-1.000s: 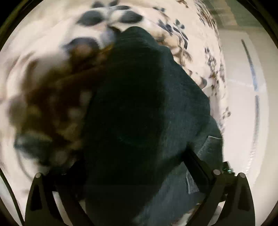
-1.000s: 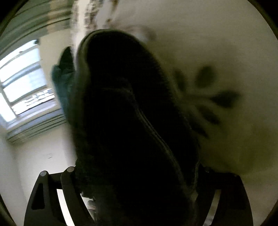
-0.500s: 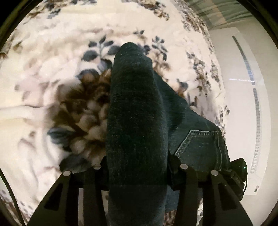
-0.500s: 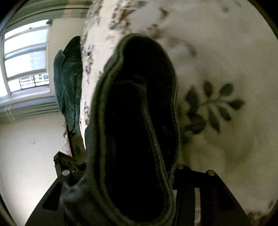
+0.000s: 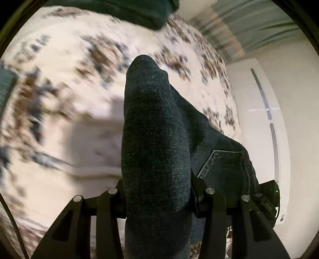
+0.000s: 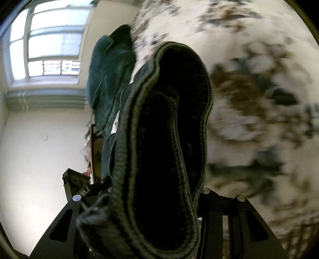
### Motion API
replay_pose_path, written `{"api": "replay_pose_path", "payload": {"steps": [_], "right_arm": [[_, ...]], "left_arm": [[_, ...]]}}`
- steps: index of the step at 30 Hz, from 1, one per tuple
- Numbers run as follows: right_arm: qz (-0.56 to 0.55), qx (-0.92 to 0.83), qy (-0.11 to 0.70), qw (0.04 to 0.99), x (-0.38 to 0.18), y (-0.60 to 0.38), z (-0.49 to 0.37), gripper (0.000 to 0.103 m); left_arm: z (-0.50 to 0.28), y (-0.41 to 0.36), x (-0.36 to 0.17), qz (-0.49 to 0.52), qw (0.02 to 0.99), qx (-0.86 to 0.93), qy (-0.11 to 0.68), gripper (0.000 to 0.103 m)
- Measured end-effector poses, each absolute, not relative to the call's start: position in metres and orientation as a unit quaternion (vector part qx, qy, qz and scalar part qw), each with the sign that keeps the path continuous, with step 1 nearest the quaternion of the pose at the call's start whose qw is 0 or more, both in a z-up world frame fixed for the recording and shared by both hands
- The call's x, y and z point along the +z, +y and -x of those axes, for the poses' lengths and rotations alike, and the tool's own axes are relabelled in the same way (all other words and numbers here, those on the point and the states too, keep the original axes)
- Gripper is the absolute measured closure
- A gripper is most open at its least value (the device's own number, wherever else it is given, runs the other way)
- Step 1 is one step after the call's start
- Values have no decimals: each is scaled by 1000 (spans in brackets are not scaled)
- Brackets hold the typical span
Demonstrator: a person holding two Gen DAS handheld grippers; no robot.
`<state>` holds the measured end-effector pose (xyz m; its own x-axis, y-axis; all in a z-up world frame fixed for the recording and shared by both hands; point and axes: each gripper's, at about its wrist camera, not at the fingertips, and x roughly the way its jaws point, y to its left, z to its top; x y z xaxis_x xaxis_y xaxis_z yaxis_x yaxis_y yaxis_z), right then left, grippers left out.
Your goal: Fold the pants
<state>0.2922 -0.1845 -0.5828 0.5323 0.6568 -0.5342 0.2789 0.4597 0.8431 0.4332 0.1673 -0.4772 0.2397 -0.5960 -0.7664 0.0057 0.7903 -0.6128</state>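
Note:
Dark blue denim pants (image 5: 155,151) fill the middle of the left wrist view, with a back pocket (image 5: 225,167) at the right. My left gripper (image 5: 158,199) is shut on a thick bunched fold of them, held above the floral bedspread (image 5: 59,119). In the right wrist view my right gripper (image 6: 157,199) is shut on the pants (image 6: 163,139) at a stitched hem or waistband edge, which loops up in front of the camera. The gripped fabric hides both grippers' fingertips.
The white bedspread with brown and blue flowers (image 6: 259,99) lies under both grippers. Another dark green garment (image 6: 107,75) hangs at the bed's edge and shows at the top of the left wrist view (image 5: 127,10). A window (image 6: 49,45) and a white wall (image 5: 289,139) stand beyond.
Both grippers closed on the pants within the last second and have lifted them away from the bedspread. The bedspread now looks farther off and blurred by motion.

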Motion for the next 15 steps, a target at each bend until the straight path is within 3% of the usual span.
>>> {"api": "replay_pose_path", "payload": {"steps": [7,15], "right_arm": [[-491,185,457,718,-559,-22,-350,60],[-509,255,460,682,-588,183,-427,60]], "left_arm": [[-458,341,-444,244,775,-166,559,62],[-490,526,-439,210,798,-114,552,62]]}}
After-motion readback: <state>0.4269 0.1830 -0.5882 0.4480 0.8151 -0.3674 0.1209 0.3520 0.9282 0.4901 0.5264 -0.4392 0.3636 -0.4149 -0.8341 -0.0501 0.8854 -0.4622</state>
